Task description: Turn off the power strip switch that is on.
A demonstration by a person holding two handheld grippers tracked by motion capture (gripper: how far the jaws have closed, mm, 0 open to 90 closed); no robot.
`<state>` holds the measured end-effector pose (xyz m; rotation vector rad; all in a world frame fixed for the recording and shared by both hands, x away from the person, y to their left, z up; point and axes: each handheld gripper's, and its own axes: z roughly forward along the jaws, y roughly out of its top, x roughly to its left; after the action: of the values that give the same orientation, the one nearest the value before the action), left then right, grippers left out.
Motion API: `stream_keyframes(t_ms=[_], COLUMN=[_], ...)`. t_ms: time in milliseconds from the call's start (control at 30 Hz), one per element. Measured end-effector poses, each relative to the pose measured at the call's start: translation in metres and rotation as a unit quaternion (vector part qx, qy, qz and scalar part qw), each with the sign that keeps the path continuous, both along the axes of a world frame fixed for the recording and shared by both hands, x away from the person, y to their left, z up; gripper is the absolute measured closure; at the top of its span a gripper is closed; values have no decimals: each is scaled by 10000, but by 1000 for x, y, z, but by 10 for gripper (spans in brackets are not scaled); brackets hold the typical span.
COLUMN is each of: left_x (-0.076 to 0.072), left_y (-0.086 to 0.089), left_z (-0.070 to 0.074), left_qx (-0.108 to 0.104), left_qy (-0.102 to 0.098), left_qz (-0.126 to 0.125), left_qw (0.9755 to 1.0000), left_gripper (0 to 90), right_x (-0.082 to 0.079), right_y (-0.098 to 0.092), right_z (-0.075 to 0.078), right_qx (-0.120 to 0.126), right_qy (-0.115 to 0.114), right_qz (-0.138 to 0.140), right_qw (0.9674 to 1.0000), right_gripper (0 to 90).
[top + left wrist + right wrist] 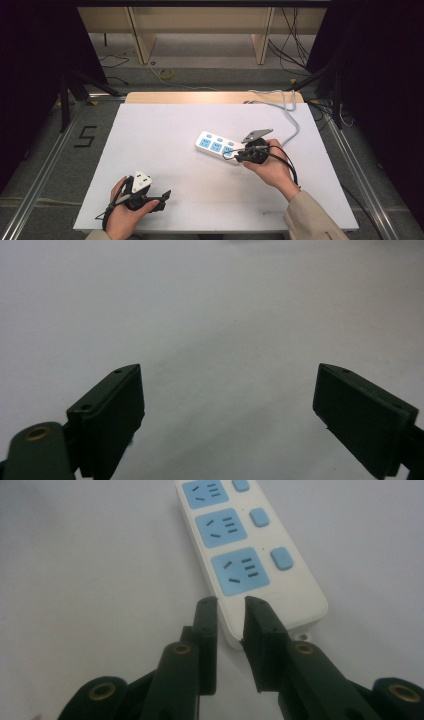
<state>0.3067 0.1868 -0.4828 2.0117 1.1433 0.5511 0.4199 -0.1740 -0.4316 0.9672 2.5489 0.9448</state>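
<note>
With the right claw (231, 602) slightly parted over the near end of the power strip (252, 550) right of centre on the worktop (165, 150), and the left claw (227, 405) spread empty, the strip could be nudged askew if clipped.

Left gripper (230, 405): two black jaws set wide apart above the bare white table (215, 305), nothing between them.
</note>
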Motion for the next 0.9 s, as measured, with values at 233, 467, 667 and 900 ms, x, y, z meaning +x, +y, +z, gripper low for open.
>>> stream_keyframes(t_ms=[233,467,667,900], left_x=[-1,-1,-1,-1], left_y=[0,0,1,1], left_z=[0,0,0,1], left_qx=[31,38,68,45], left_qy=[-9,-13,4,7], left_qz=[-14,-19,-17,3], left_qw=[10000,10000,10000,10000], left_gripper=[128,128,128,127], right_x=[-16,-28,-40,-58], right_y=[-10,-21,-32,-45], right_z=[-2,-7,-14,-26], right_qx=[95,160,258,397], right_qy=[-93,-101,-90,-127], right_qz=[-48,-53,-50,10], right_qw=[9999,9998,9996,9991], right_gripper=[727,702,650,608])
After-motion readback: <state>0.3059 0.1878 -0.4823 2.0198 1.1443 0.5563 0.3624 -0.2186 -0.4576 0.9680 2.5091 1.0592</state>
